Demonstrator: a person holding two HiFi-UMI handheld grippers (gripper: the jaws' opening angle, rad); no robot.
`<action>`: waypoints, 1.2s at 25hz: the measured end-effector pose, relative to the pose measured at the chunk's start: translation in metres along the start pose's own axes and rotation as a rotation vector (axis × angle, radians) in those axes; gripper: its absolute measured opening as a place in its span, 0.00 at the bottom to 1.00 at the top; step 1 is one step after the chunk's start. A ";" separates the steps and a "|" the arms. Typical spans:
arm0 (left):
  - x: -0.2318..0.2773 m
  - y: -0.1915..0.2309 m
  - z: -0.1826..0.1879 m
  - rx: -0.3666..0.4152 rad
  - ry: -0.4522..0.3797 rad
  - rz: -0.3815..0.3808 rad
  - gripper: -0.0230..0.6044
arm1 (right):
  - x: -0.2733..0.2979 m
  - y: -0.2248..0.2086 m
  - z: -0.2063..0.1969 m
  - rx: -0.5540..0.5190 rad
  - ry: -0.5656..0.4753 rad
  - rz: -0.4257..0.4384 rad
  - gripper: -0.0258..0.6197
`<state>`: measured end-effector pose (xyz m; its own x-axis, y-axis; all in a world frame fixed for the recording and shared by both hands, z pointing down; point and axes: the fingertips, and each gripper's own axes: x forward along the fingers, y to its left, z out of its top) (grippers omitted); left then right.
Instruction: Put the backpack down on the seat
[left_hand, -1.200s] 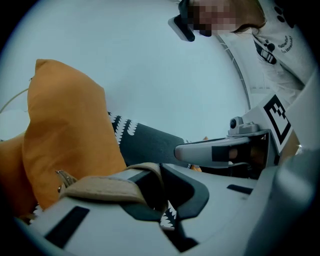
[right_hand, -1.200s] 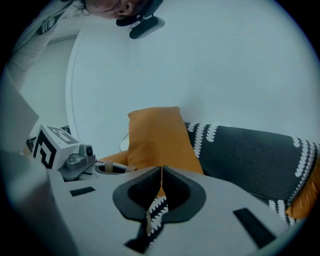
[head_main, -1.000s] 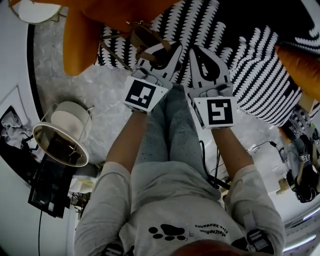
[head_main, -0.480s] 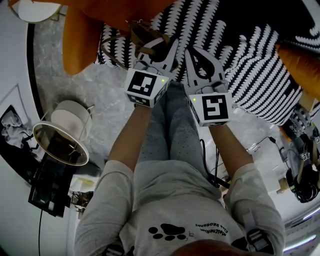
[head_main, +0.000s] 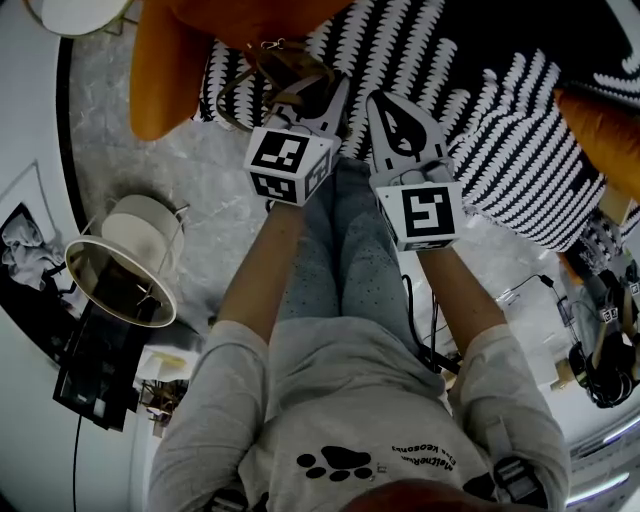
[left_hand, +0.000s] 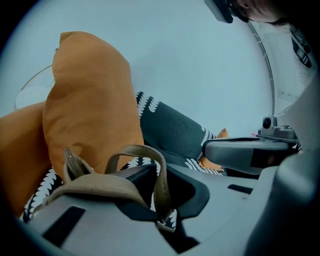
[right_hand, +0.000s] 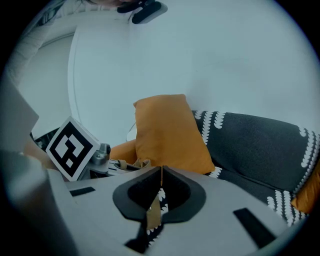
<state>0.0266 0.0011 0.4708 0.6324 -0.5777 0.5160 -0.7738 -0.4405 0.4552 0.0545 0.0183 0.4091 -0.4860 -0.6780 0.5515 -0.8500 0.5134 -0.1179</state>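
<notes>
Only tan straps and a brown top of the backpack (head_main: 283, 68) show, held over the front edge of the black-and-white patterned sofa seat (head_main: 480, 90). My left gripper (head_main: 335, 92) is shut on a looped backpack strap (left_hand: 135, 152), which runs down between its closed jaws (left_hand: 157, 172). Close beside it, my right gripper (head_main: 374, 100) is shut too, with a thin tan strap (right_hand: 152, 215) pinched below the meeting jaw tips (right_hand: 161, 171). The bag's body is hidden under the grippers.
Orange cushions (head_main: 165, 60) (right_hand: 170, 130) stand at the sofa's left end, with another (head_main: 600, 125) at the right. On the marble floor to the left stands a round white lamp shade (head_main: 125, 265). Cables and gear (head_main: 600, 350) lie at the right.
Both grippers have moved forward toward the sofa, carrying the straps with them. Both stay shut.
</notes>
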 end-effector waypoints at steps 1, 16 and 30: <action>-0.002 0.002 -0.001 -0.008 0.007 0.002 0.07 | 0.000 0.003 0.000 0.000 0.008 0.003 0.09; -0.030 0.021 -0.032 -0.147 0.189 0.065 0.30 | -0.006 0.022 0.006 0.007 0.014 0.012 0.09; -0.076 0.030 -0.058 -0.271 0.270 0.163 0.35 | -0.014 0.043 0.023 0.000 0.004 0.034 0.09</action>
<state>-0.0422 0.0717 0.4875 0.5167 -0.4079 0.7528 -0.8502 -0.1407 0.5073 0.0199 0.0372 0.3773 -0.5135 -0.6583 0.5504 -0.8331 0.5361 -0.1361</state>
